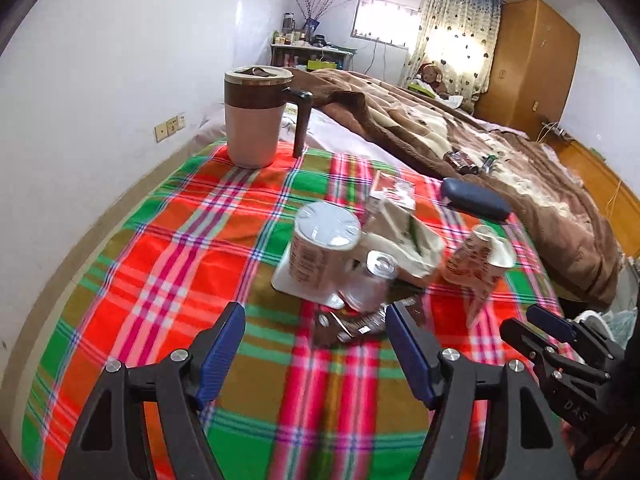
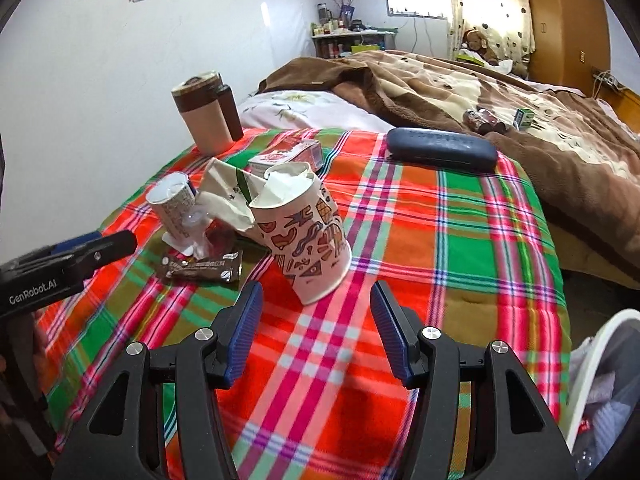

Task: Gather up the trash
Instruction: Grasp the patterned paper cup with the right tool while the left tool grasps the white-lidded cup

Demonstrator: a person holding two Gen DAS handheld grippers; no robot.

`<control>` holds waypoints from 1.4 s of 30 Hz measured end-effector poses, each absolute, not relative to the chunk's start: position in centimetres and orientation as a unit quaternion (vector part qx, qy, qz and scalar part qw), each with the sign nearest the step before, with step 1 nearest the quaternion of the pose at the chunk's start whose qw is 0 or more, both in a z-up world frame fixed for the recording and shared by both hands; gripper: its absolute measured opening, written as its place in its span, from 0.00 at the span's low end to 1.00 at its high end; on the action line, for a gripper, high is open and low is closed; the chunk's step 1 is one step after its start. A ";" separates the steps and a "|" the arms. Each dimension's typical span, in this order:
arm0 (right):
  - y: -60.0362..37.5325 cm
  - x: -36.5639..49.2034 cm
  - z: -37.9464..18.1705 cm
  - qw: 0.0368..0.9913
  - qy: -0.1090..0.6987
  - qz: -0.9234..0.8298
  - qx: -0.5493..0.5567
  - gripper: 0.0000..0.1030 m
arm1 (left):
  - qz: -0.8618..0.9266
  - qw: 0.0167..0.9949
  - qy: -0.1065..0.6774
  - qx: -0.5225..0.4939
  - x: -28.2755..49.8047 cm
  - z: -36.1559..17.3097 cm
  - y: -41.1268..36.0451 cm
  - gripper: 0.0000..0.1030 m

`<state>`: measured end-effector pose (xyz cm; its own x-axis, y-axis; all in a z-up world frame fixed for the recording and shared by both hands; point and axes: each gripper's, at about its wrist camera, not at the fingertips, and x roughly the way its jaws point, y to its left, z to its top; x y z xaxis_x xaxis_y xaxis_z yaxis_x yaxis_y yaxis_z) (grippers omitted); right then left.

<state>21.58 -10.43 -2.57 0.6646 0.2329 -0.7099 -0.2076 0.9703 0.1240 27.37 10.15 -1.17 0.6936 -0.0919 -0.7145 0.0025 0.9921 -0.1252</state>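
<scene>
I take the patterned paper cup (image 2: 304, 236) as my landmark: a crumpled, tilted cone of thin card printed with orange and brown doodles, white tissue stuffed in its mouth. It sits on a woven plaid blanket (image 2: 460, 240) of red, green and pink squares. Just left of it I count one creased paper bag (image 2: 228, 196), one cylindrical printed cup (image 2: 172, 204), one clear plastic bottle (image 2: 196, 220) and one flat brown foil wrapper (image 2: 200, 270). Behind it lie one small red carton (image 2: 292, 154) and one lidded mug (image 2: 204, 114); to its right rear, one smooth navy glasses case (image 2: 440, 148). My right tool (image 2: 316, 332) hangs wide and empty just before the cup. My left tool (image 1: 316, 350) gapes empty above the wrapper.
</scene>
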 end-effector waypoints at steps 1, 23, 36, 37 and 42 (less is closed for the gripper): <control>-10.3 21.8 -2.6 0.913 0.390 0.120 0.017 0.56 | -0.029 0.919 0.389 -0.057 27.7 -1.3 10.3 0.70; -9.2 25.2 -3.6 0.914 0.393 0.103 0.002 0.56 | -0.070 0.916 0.390 -0.065 34.0 -3.3 10.9 0.71; -9.4 25.4 -3.7 0.915 0.390 0.104 0.020 0.37 | -0.069 0.916 0.392 -0.044 34.7 -3.6 10.0 0.49; -9.4 25.4 -3.7 0.915 0.390 0.105 0.022 0.34 | -0.068 0.917 0.391 -0.038 34.6 -3.7 9.9 0.49; -9.7 25.4 -3.6 0.916 0.387 0.102 0.028 0.21 | -0.064 0.917 0.391 -0.041 34.4 -3.5 10.1 0.48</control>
<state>25.36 -9.67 -3.62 0.6794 0.2084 -0.7035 -0.1658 0.9776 0.1295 34.42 10.06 -3.55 0.6860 -0.1499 -0.7120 0.0861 0.9884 -0.1252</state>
